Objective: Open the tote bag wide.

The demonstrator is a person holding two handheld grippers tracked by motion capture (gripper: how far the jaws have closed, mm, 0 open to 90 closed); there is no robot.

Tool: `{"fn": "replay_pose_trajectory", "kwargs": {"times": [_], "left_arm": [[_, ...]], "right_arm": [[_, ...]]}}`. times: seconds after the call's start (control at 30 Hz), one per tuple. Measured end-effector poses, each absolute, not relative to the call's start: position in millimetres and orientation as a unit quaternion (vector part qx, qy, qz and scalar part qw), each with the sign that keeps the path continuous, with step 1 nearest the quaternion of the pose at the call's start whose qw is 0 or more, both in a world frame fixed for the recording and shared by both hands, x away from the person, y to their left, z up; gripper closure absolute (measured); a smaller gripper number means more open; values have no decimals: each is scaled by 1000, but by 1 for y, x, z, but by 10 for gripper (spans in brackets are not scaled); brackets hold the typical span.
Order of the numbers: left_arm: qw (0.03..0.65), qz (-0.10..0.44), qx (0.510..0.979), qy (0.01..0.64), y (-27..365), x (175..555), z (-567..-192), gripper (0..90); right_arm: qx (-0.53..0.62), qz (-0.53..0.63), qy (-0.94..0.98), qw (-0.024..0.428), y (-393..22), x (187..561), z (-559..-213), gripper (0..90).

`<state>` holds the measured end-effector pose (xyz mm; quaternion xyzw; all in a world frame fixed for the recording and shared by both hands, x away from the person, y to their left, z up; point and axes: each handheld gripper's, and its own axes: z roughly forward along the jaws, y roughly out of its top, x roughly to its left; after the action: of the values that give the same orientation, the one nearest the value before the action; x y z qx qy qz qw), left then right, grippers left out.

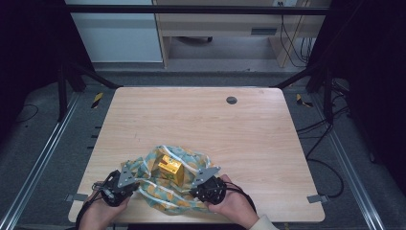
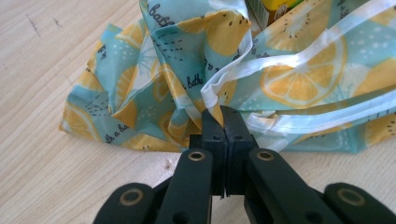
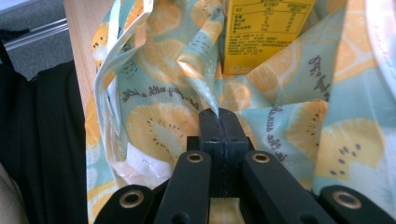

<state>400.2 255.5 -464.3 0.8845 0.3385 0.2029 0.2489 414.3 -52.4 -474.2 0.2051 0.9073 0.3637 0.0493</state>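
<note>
I see the box (image 1: 170, 166) in the bag (image 1: 158, 194) at the table's (image 1: 249, 143) near edge, between my grippers.

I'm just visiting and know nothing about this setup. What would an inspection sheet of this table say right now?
Surface: wooden table, round grey cap near far edge.
Job's things: lemon-print bag at near edge, yellow carton inside it.
Clutter: nothing seen.
Grippers: left gripper shut on a bag fold; right gripper shut on a bag fold.
Cables: black cables on the floor at the right.
Surroundings: black frame, wooden desk behind.
</note>
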Motion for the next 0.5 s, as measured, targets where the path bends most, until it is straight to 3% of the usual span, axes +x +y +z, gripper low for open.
{"fn": "replay_pose_trajectory", "kwargs": {"times": [0.13, 0.2, 0.5], "left_arm": [[260, 200, 883, 336, 253, 400, -464, 889], [264, 199, 882, 336, 252, 399, -464, 886], [264, 199, 884, 331, 252, 398, -464, 884]], "right_arm": [[207, 380, 900, 56, -54, 413, -472, 878], [206, 390, 895, 66, -55, 412, -468, 781], [200, 426, 875, 112, -66, 409, -433, 527]]}}
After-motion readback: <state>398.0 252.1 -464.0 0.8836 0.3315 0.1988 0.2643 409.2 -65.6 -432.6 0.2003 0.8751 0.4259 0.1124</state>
